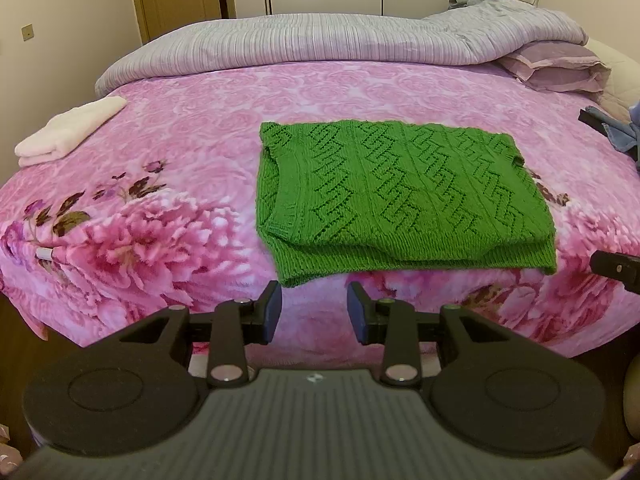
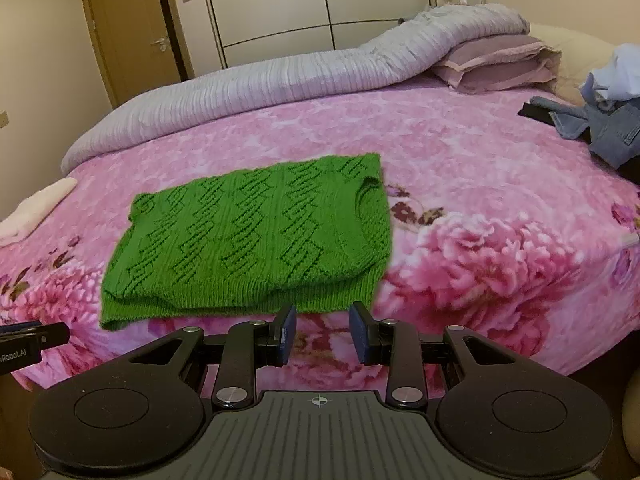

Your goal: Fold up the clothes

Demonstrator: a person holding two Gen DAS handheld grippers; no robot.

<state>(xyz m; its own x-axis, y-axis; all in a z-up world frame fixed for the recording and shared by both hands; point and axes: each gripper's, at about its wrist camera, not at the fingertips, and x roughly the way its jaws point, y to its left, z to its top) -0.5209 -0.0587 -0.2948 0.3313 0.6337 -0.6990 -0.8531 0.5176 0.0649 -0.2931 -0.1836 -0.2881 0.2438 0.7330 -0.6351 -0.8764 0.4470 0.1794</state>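
Observation:
A green knitted sweater (image 1: 400, 196) lies folded into a flat rectangle on the pink floral bedspread (image 1: 192, 152); it also shows in the right wrist view (image 2: 256, 236). My left gripper (image 1: 315, 312) is open and empty, just in front of the sweater's near left hem. My right gripper (image 2: 322, 334) is open and empty, just in front of the near right hem. Each gripper's tip shows at the edge of the other's view.
A folded pale pink towel (image 1: 68, 130) lies at the bed's left edge. A rolled striped duvet (image 1: 320, 40) and purple pillows (image 1: 560, 68) line the far side. A pile of blue denim clothes (image 2: 604, 120) sits at the right. A door and wardrobe stand behind.

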